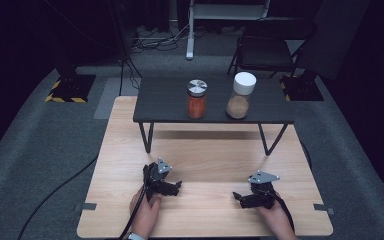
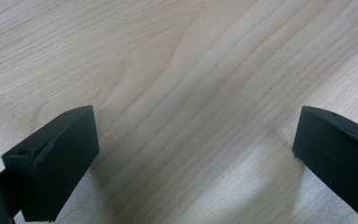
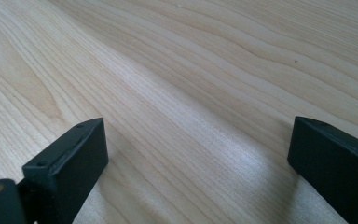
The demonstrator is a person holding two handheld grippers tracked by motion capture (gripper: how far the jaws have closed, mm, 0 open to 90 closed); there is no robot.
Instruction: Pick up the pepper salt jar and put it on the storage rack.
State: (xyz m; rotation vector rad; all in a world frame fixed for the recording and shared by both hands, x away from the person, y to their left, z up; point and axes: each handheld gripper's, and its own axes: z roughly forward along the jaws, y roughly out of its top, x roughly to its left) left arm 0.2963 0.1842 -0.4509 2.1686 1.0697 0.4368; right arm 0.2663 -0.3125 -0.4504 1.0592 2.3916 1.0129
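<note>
Jars sit on dark shelf [image 1: 180,97] at table's [image 1: 205,155] far side: orange jar [image 1: 196,99] w/ silver lid left, brown jar [image 1: 240,95] w/ white lid right, well apart from both grippers. High view: left gripper [image 1: 172,187] and right gripper [image 1: 242,197] rest near front edge, nothing held. Left gripper view: jaws wide over bare wood. Right gripper view: jaws wide, same.

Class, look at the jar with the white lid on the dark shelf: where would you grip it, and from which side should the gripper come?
Probably grip the jar with the white lid around its clear body, below the lid, coming level from the person's side. It stands upright at the shelf front edge, and the right gripper, jaws open, is nearer.
</note>
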